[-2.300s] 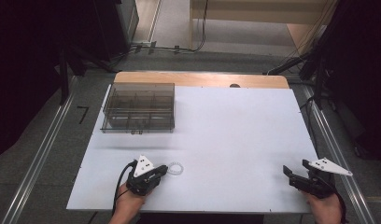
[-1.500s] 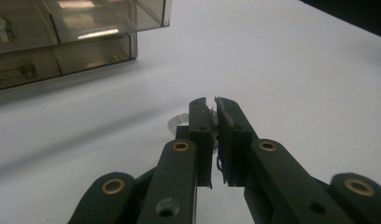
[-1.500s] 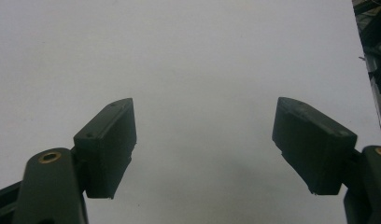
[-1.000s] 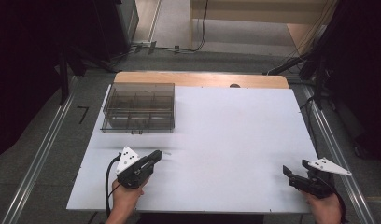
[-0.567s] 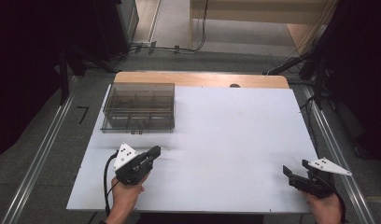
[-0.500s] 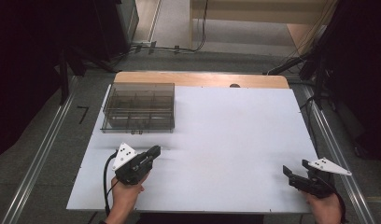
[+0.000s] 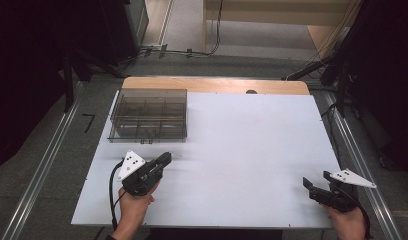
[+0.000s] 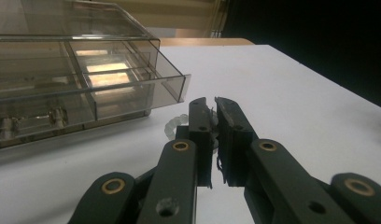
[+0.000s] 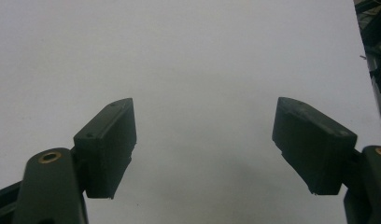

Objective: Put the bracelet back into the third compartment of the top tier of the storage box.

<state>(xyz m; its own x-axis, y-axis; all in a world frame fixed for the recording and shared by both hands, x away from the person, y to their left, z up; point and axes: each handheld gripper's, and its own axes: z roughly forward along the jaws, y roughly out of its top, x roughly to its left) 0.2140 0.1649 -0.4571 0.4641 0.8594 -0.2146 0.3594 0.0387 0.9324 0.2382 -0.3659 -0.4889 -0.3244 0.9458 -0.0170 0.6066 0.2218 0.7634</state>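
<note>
No words, labels, brand names or numbers can be read anywhere in these views. The nearest thing to a sign is a group of small dark dots on the grey three-cornered plate (image 7: 130,164) of the left gripper; they spell nothing.

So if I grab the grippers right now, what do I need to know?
Left gripper: shut on a small clear ring, just in front of the box.
Right gripper: open, holding nothing, over the white table near its right front corner.
Done: ring picked up.
Left: probably drop it into one of the box's compartments; the lid looks closed, so it may need opening first.
</note>
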